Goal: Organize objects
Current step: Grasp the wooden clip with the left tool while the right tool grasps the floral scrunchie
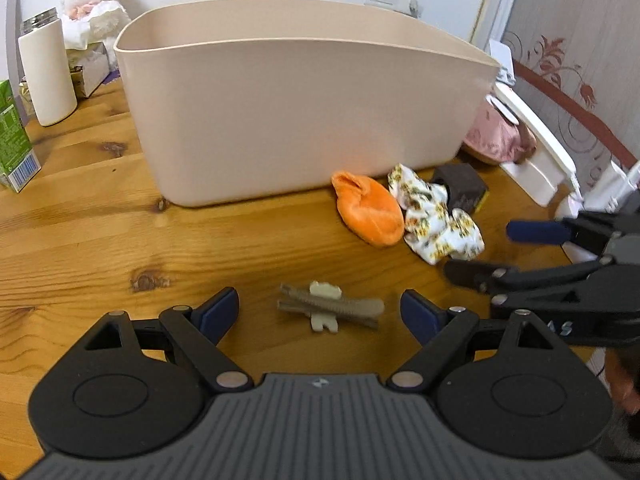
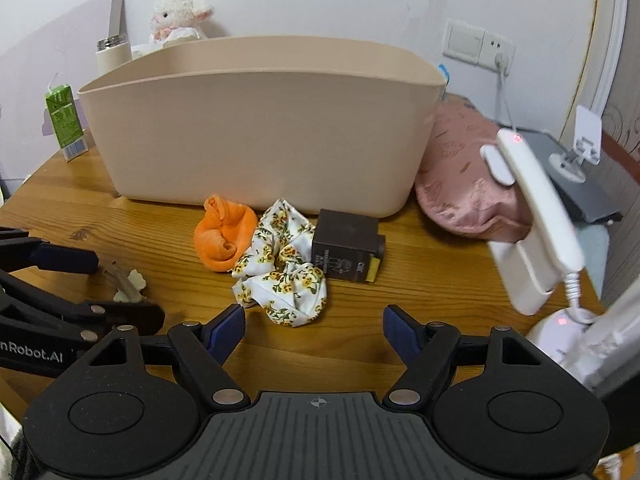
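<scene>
A beige plastic bin (image 1: 304, 120) (image 2: 260, 132) stands on the wooden table. In front of it lie an orange cloth (image 1: 370, 208) (image 2: 224, 236), a floral scrunchie (image 1: 438, 218) (image 2: 286, 276) and a small dark box (image 1: 462, 188) (image 2: 346, 250). A brown hair clip with a cream piece (image 1: 330, 306) (image 2: 126, 280) lies between the fingers of my open left gripper (image 1: 320, 310). My right gripper (image 2: 314, 330) is open and empty, just short of the scrunchie. It also shows in the left wrist view (image 1: 492, 252), beside the scrunchie.
A white bottle (image 1: 46, 76), a green carton (image 1: 12, 140) and a plush lamb (image 1: 98, 0) stand at the back left. A pink pouch (image 2: 464, 180), a white handset on its stand (image 2: 536, 220) and a wall socket (image 2: 476, 46) are at the right.
</scene>
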`<state>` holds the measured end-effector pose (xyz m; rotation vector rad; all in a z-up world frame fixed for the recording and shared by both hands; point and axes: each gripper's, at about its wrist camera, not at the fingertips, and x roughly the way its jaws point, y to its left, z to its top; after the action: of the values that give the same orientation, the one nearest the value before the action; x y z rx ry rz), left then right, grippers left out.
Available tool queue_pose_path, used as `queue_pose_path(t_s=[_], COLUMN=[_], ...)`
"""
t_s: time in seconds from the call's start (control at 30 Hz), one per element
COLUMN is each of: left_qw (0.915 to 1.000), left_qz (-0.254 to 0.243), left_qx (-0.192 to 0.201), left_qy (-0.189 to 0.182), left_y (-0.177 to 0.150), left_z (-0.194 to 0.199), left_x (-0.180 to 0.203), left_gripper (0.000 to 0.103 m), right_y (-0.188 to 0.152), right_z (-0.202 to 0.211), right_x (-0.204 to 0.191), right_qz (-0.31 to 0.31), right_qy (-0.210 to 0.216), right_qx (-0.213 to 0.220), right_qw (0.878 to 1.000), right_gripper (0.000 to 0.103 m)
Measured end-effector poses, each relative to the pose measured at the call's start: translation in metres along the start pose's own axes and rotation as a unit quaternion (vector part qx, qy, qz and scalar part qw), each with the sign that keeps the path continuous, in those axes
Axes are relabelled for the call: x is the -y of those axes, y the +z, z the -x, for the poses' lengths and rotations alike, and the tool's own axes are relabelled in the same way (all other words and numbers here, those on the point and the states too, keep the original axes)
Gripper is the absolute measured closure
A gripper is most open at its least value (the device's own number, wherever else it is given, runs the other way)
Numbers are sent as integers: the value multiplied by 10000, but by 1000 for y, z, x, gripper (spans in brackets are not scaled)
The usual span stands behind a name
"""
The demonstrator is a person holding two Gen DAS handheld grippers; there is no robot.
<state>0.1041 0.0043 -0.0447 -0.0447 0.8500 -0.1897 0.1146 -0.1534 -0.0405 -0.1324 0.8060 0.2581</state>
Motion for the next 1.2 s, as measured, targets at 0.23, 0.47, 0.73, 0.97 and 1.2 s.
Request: queue_pose_path(t_s=[0.23, 0.47, 0.73, 0.97, 1.2], left_qw=[9978, 9975, 9978, 9993, 9988], left_qz=[-570, -620, -566, -300, -236], left_qx=[93, 227, 238, 112, 320], left_qy=[333, 243, 266, 168, 289], left_y=[-3, -5, -4, -3, 0], left_z=[-6, -3, -2, 6, 30], left_x=[10, 8, 6, -3, -5], left_gripper=[19, 37, 45, 45, 45], right_y=[3, 8, 7, 5, 8], right_z=[-13, -14, -9, 1, 21], right_x=[0, -9, -21, -15, -8], right_qz=[-110, -20, 193, 8, -71], right_qy=[56, 163, 383, 395, 370], right_qx=[40, 144, 166, 236, 467], right_qw=[9999, 9998, 9989, 9989, 9982], right_gripper=[26, 59, 92, 94, 94])
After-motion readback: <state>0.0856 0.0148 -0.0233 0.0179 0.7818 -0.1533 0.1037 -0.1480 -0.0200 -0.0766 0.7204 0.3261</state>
